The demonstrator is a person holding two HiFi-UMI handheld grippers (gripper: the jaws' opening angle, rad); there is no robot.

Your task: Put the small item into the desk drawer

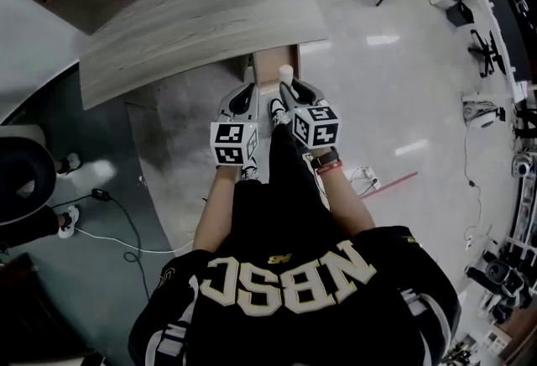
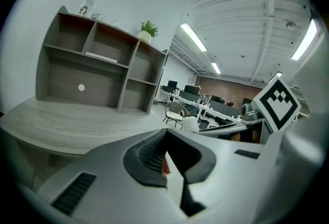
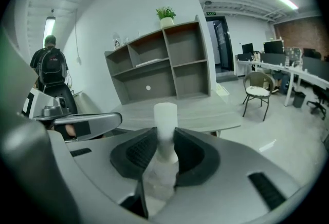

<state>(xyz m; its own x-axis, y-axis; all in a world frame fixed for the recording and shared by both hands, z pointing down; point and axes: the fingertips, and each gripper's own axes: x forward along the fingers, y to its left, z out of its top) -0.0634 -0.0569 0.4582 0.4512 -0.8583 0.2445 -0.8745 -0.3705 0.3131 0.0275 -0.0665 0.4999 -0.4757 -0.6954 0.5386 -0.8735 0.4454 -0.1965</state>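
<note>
My right gripper [image 1: 282, 97] is shut on a small white bottle [image 1: 286, 71] with a white cap, held upright between the dark pads [image 3: 139, 153]. In the right gripper view the bottle [image 3: 165, 125] stands out above the jaws. What looks like a pale wooden drawer [image 1: 267, 62] sticks out from under the front edge of the grey desk [image 1: 201, 28], and the bottle hangs over it. My left gripper [image 1: 245, 101] is just left of the right one, its jaws shut with nothing held. From the left gripper view the bottle [image 2: 190, 124] shows beside the right gripper's marker cube [image 2: 277, 102].
A grey shelf unit [image 3: 159, 63] with a potted plant [image 3: 165, 14] stands on the desk's far side. A black office chair [image 1: 21, 180] and floor cables [image 1: 117, 213] lie to my left. A person with a backpack [image 3: 51, 63] stands at the left. A chair [image 3: 257, 89] and office desks are on the right.
</note>
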